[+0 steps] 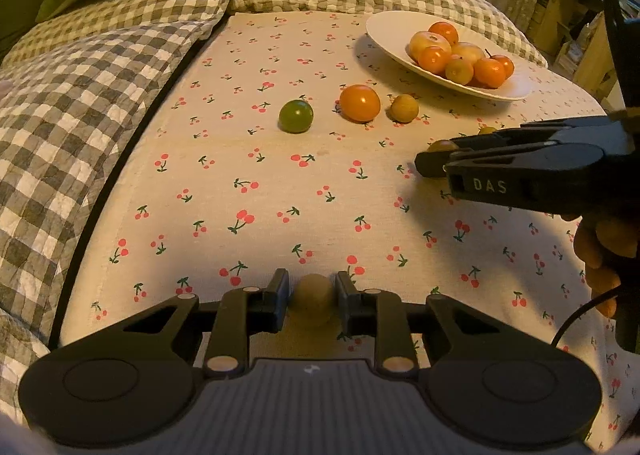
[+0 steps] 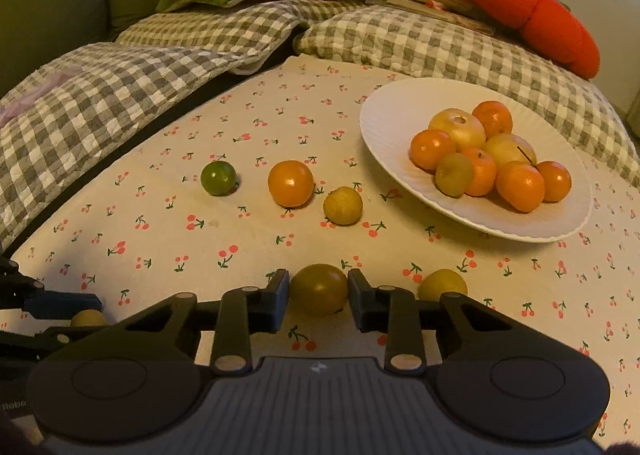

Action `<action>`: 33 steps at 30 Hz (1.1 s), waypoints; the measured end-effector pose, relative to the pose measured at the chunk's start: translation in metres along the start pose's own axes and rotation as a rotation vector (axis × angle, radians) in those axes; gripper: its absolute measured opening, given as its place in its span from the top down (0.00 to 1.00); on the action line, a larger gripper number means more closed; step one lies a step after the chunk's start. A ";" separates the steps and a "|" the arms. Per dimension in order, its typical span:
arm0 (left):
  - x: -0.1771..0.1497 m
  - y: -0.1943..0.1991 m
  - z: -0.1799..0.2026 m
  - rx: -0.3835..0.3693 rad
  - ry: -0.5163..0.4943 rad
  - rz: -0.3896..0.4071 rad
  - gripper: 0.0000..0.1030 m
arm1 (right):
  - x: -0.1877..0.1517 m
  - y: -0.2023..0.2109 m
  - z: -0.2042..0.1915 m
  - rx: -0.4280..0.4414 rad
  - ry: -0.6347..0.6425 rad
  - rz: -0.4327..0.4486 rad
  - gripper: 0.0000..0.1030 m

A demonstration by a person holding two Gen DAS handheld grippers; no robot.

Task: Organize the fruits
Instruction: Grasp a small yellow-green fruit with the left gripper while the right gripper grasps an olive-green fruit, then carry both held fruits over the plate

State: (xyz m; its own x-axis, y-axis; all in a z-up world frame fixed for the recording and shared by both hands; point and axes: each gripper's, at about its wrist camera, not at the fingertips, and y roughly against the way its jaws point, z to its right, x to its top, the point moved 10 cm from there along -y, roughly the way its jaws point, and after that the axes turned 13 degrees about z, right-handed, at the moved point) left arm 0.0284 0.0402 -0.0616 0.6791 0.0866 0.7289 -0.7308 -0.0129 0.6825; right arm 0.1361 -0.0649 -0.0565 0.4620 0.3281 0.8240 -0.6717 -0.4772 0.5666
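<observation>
Jaws of our left gripper are pinching a small tan fruit; our right gripper is bracketing an olive fruit, contact unclear. Farther off, a white plate is holding piled fruit.

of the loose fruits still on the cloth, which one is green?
The small dark green round fruit, leftmost of the row of three on the cherry-print cloth. The big orange fruit and small yellow fruit to its right are not green.
</observation>
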 end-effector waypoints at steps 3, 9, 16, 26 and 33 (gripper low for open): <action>0.001 0.000 0.000 -0.007 0.008 0.004 0.85 | 0.002 0.002 0.000 0.004 -0.003 0.008 0.73; 0.011 0.005 0.002 -0.016 0.020 0.047 0.85 | 0.013 0.011 0.007 0.008 -0.043 0.043 0.73; 0.029 0.009 0.003 -0.038 0.053 0.111 0.85 | 0.028 0.024 0.020 0.009 -0.073 0.092 0.73; 0.061 0.002 0.015 -0.057 0.030 0.161 0.85 | 0.056 0.045 0.068 -0.030 -0.207 0.177 0.72; 0.100 -0.008 0.030 -0.114 0.023 0.208 0.85 | 0.068 0.061 0.118 -0.082 -0.345 0.231 0.72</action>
State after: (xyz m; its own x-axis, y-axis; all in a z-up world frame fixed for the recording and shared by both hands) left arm 0.1041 0.0188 0.0070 0.5123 0.1163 0.8509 -0.8588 0.0795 0.5062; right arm 0.1951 -0.1677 0.0344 0.4513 -0.0792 0.8889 -0.8179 -0.4352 0.3764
